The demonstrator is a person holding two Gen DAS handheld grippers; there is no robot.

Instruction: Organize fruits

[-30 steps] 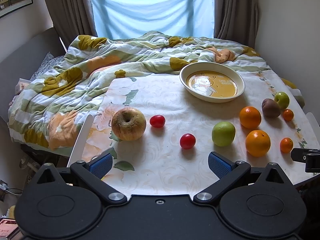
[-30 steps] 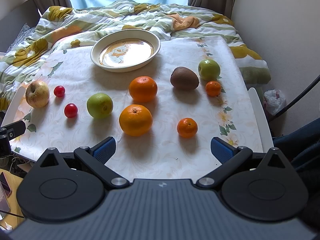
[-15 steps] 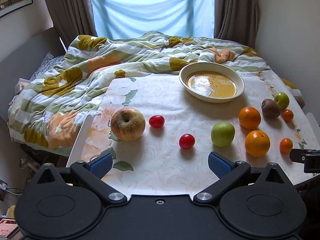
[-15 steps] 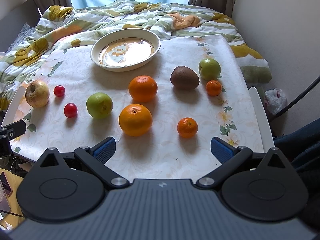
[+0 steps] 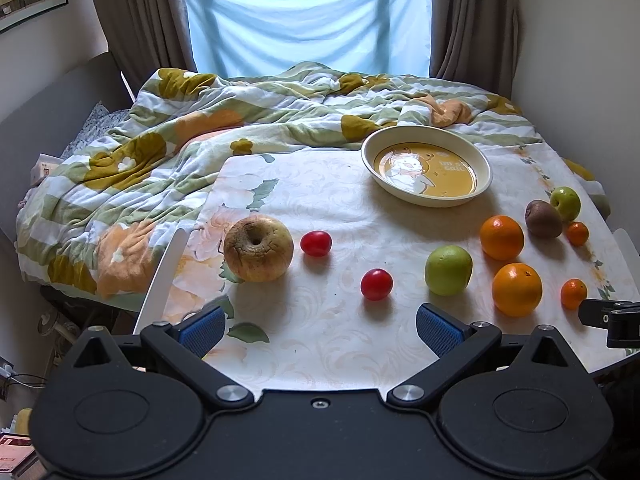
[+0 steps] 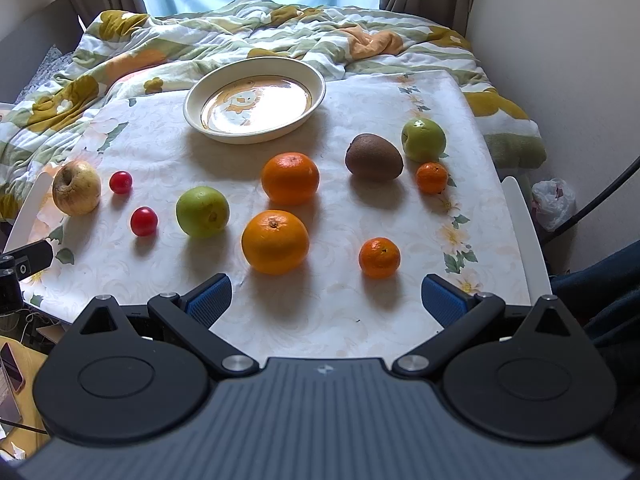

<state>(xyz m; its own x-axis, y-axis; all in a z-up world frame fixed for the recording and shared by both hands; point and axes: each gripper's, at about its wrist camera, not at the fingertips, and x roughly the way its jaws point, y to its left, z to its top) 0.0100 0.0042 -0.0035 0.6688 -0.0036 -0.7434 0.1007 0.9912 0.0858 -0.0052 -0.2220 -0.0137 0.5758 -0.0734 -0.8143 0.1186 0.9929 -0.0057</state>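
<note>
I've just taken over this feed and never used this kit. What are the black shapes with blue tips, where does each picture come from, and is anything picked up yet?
Each picture comes from a camera mounted on a hand-held claw, looking forward along its two blue-padded fingers. One shows the left claw, the other the right claw. Both are open and hold nothing. On the floral-clothed table sit a cream dish with a yellow cartoon base, empty, a wrinkled yellow apple, two small red tomatoes, two green apples, two large oranges, two small mandarins and a brown kiwi.

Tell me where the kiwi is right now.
In the right wrist view the kiwi lies on the table's far right side, between the farther big orange and the green apple, with a small mandarin beside it.
</note>
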